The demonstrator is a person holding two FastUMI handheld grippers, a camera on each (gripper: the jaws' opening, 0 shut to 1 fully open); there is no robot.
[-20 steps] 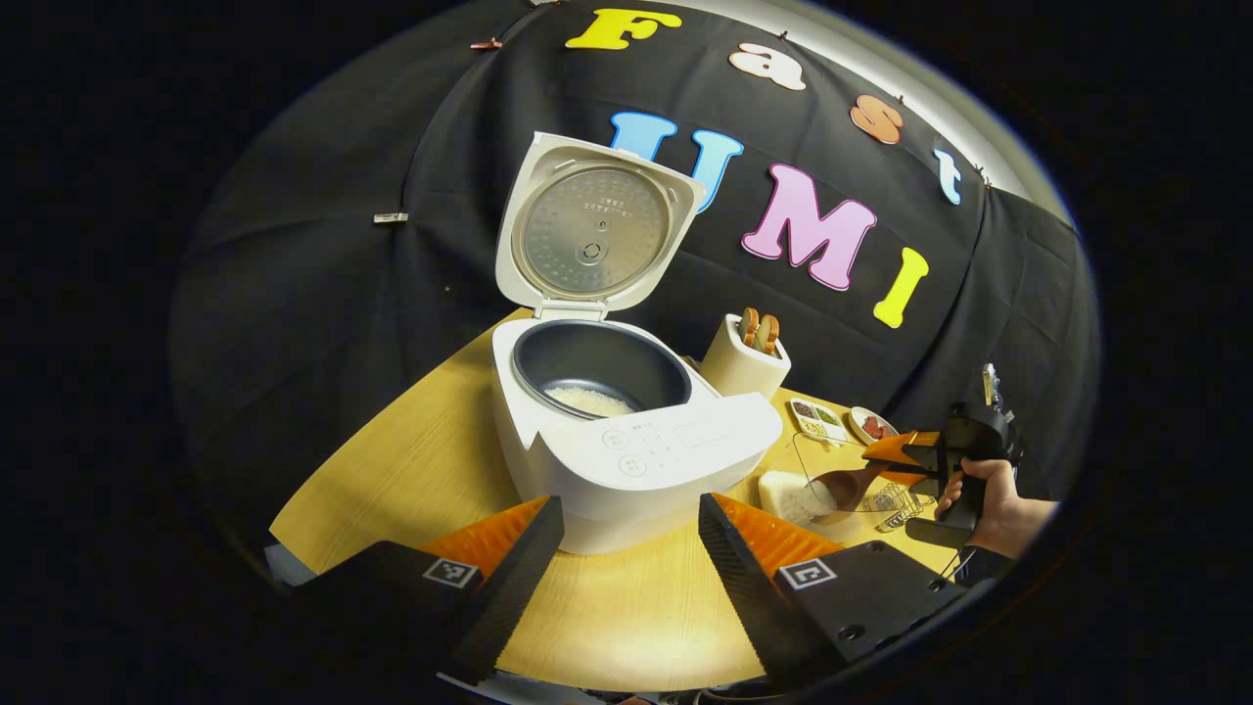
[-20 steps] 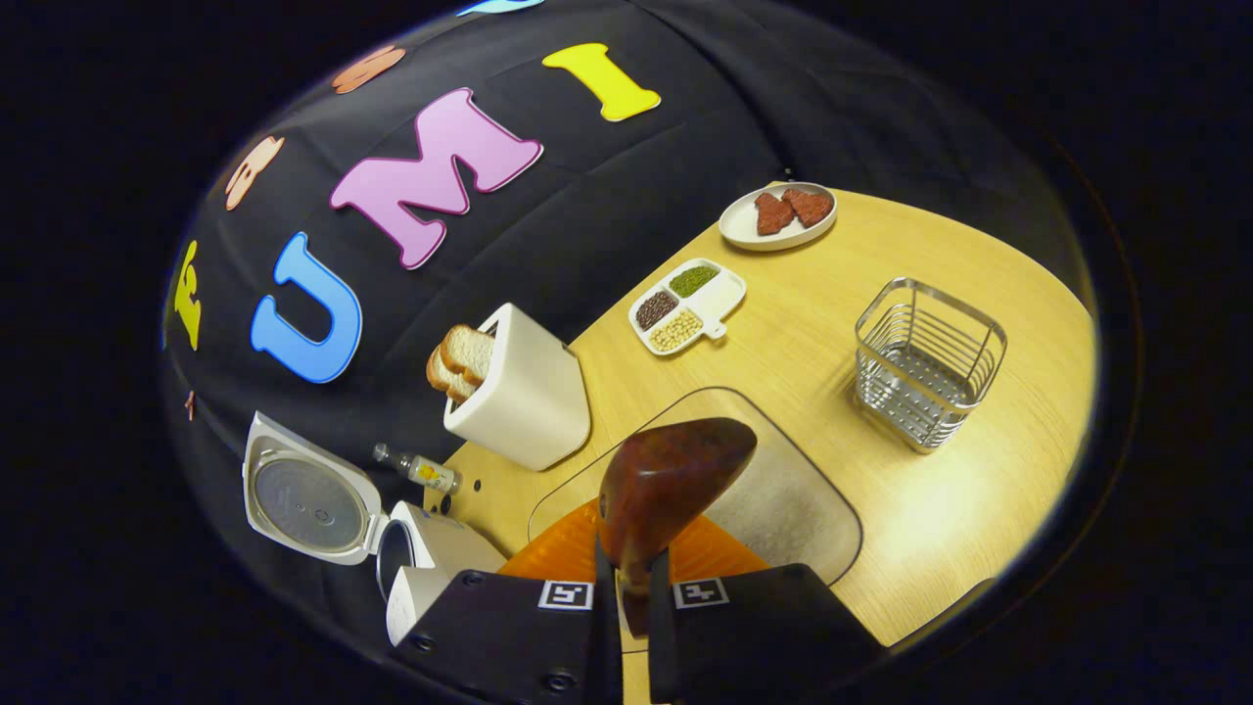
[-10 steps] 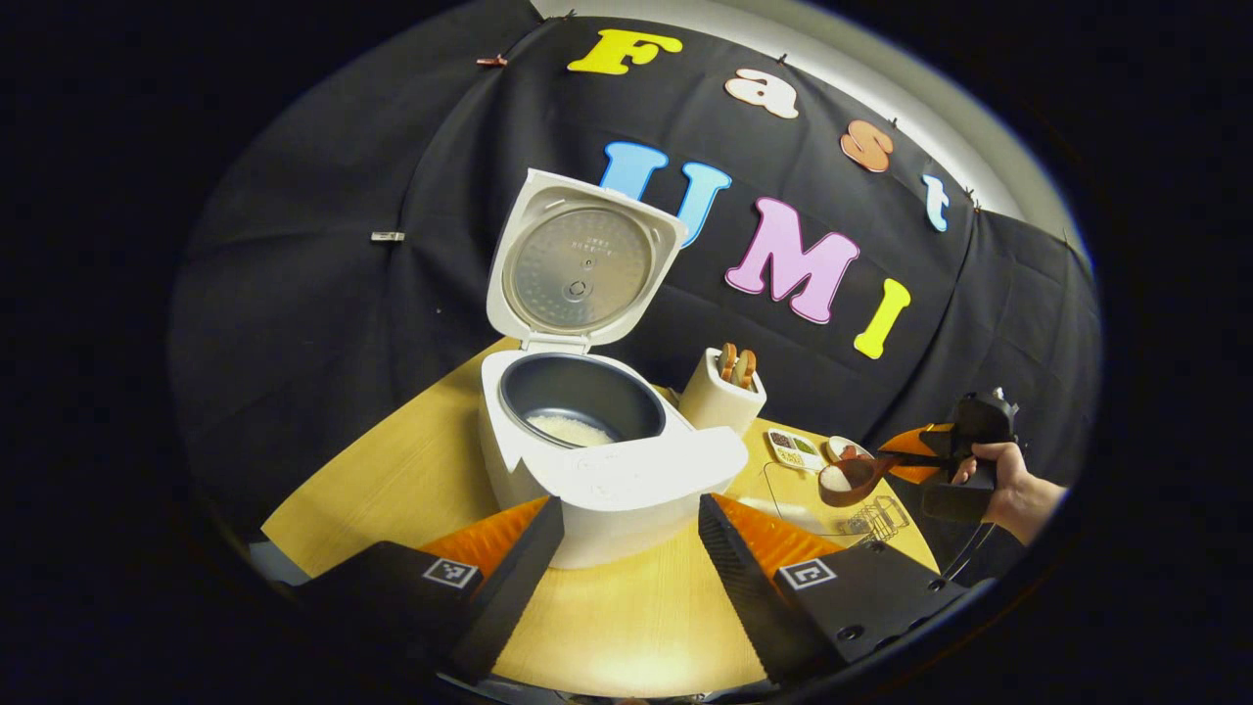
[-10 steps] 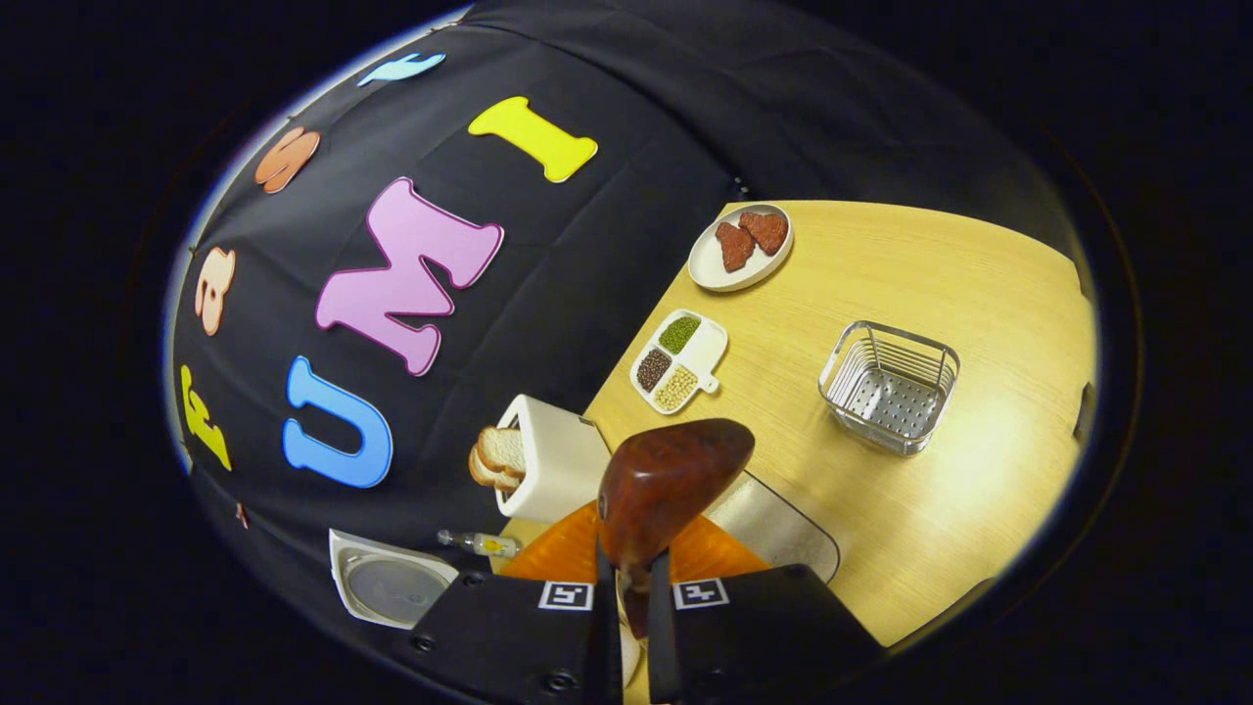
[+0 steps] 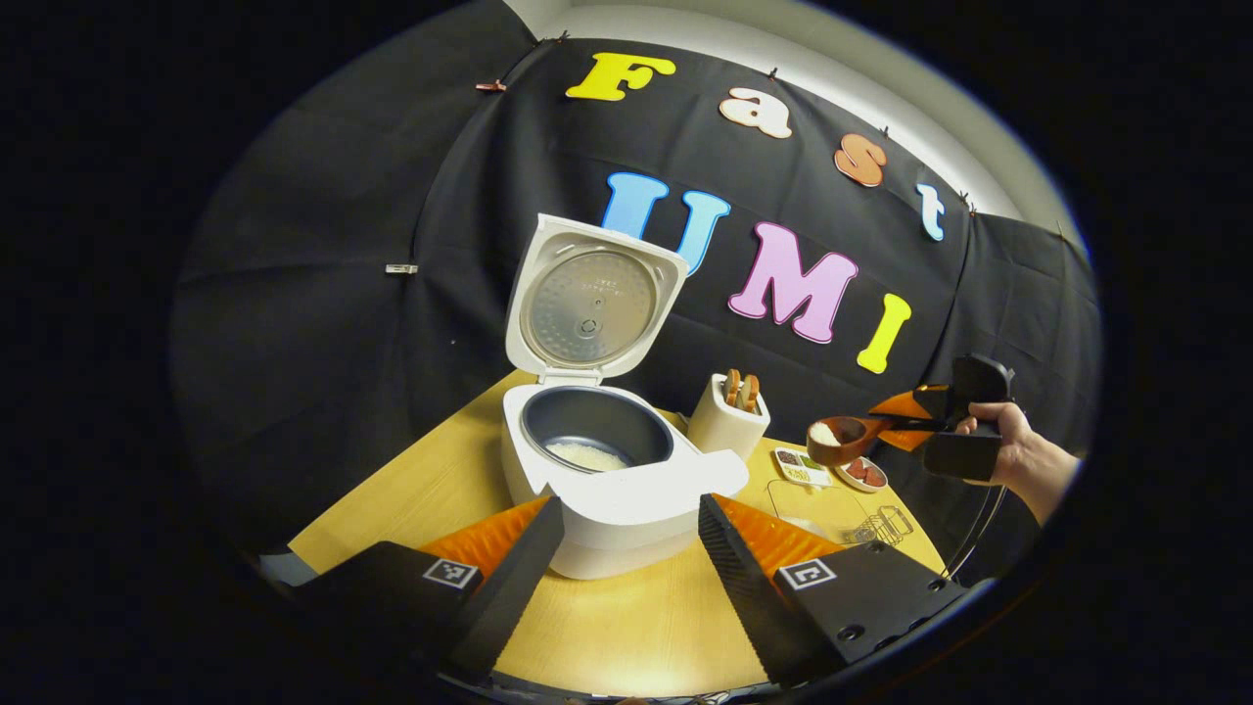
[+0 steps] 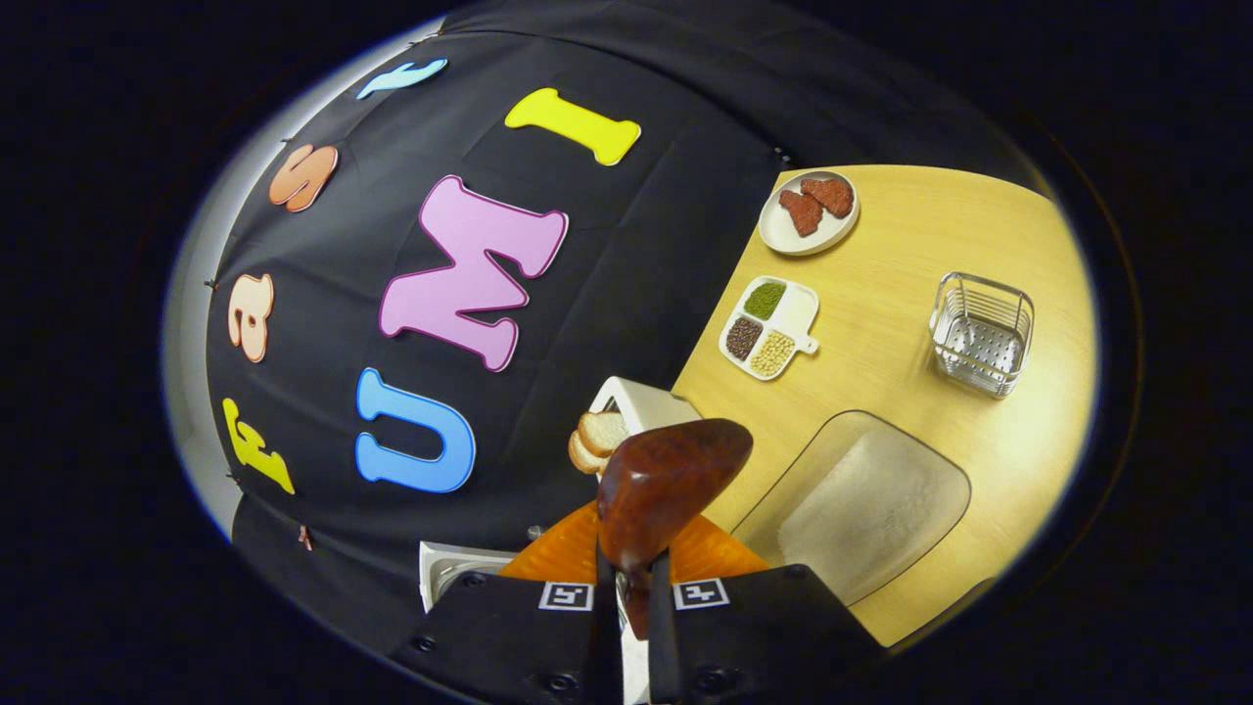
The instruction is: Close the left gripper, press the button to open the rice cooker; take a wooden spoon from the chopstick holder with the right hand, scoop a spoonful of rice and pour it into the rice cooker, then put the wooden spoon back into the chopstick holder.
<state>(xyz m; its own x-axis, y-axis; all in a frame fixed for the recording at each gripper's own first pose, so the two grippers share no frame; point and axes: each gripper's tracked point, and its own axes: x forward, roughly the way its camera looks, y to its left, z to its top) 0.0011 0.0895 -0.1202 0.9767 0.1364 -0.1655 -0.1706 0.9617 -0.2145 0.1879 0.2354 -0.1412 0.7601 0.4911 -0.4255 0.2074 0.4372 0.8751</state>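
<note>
The white rice cooker [image 5: 626, 490] stands open, lid [image 5: 592, 305] upright, with a little rice in its dark pot [image 5: 587, 455]. My left gripper [image 5: 626, 511] hangs open just in front of it, holding nothing. At the right, held by a hand [image 5: 1023, 462], my right gripper [image 5: 905, 423] is shut on the wooden spoon [image 5: 840, 440], whose bowl carries rice high above the table. In the right gripper view the spoon's brown back [image 6: 671, 478] rises from my right gripper [image 6: 626, 587]. The wire chopstick holder [image 6: 982, 333] stands empty at the table's right.
A clear rice container [image 6: 861, 509] lies below the spoon. A white toaster with bread [image 6: 626, 423] stands between the container and the cooker. A divided dish of beans [image 6: 768, 328] and a plate of meat [image 6: 809, 211] sit along the back wall.
The right gripper has lifted the spoon, with rice in it, out of the clear container and well above the table. The left gripper has drawn back a little from the cooker.
</note>
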